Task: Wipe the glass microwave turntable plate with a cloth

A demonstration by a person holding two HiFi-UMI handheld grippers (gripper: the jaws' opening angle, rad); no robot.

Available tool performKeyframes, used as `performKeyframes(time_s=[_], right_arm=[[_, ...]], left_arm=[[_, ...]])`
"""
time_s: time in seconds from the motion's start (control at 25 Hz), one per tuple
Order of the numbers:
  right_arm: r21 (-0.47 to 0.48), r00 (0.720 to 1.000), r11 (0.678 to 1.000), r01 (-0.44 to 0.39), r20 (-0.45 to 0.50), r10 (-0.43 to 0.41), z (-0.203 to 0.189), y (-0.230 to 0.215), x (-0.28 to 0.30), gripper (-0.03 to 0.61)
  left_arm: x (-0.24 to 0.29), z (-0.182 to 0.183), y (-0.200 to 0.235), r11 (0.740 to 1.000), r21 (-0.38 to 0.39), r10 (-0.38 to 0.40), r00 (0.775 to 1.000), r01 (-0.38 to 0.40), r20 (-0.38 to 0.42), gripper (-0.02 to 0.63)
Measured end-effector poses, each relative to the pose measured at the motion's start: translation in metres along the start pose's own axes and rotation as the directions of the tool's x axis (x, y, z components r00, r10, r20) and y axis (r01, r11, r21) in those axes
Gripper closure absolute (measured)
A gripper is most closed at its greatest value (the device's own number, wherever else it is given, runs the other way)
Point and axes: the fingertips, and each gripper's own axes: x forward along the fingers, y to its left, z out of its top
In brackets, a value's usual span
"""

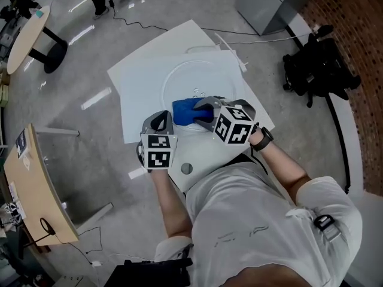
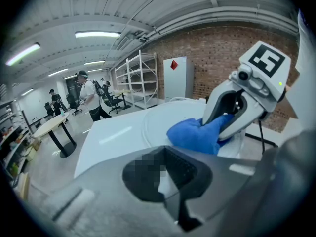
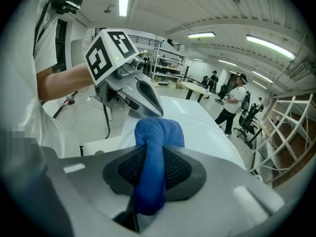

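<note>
Cloth, blue and bunched, is being clenched by the right gripper and pressed onto the glass plate lying on the white board, while the left gripper is seemingly pinching its near rim, likely steadying it.

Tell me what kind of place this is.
Probably an open workshop or lab space, not a home kitchen: it has a bare brick wall, metal shelving, and a round table with office chairs nearby.
</note>
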Motion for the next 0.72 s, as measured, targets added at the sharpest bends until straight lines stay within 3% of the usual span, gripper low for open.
performKeyframes(time_s=[0.2,0.32,0.48,0.72], right_arm=[[-0.024,0.999,0.999,0.038,-0.002,-0.038,0.018,-0.030,0.024,0.484],[0.033,0.991,0.990,0.136,-0.001,-0.136,0.012,-0.072,0.028,0.483],[0.114,0.961,0.955,0.275,-0.050,-0.271,-0.021,-0.116,0.008,0.484],[0.153,0.924,0.914,0.376,-0.137,-0.357,-0.065,-0.098,-0.038,0.485]], left_arm=[[0.001,0.000,-0.001,1.000,-0.017,-0.019,1.000,0.019,-0.002,0.612],[-0.001,0.001,-0.001,0.999,-0.031,-0.030,0.999,0.030,-0.014,0.612],[-0.001,0.001,-0.001,0.998,-0.046,-0.039,0.999,0.037,-0.023,0.612],[0.004,-0.004,0.004,1.000,-0.016,0.012,1.000,-0.012,0.001,0.612]])
